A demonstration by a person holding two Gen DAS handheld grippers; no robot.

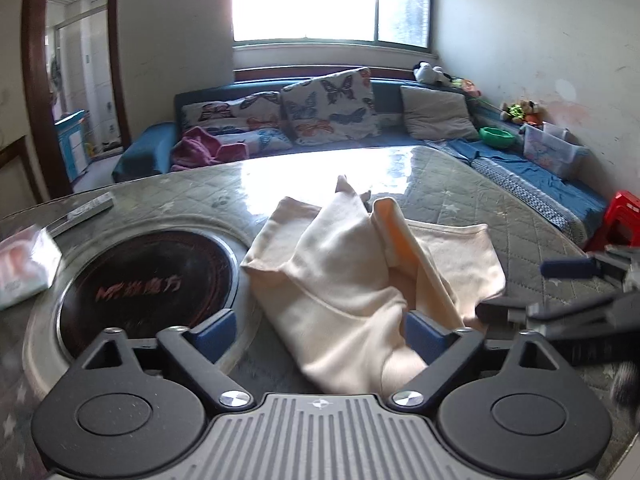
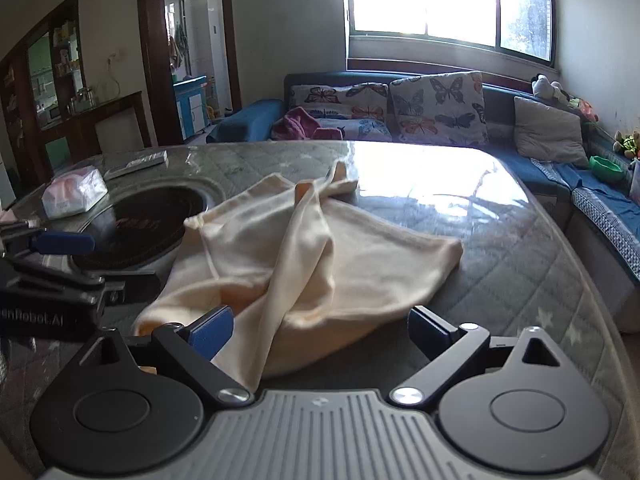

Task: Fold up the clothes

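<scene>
Blown-out window (image 1: 332, 0) backlight glares off table (image 1: 460, 184); fisheye-warped edges

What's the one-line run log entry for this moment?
step: fold clothes | cream garment: crumpled on table | left gripper: open, at near edge | right gripper: open, at near edge

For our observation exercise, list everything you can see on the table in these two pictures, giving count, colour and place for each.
Crumpled cream cotton garment: one, cream, table centre.
Round black hotplate: one, black, set into the table left of the garment.
Plastic-wrapped tissue pack: one, white and pink, far left.
Flat grey remote-like bar: one, grey, left rear edge.
Grey quilted table cover: one, grey-green, under everything.
Left tool: open, over the garment.
Right tool: open, over the garment.
</scene>
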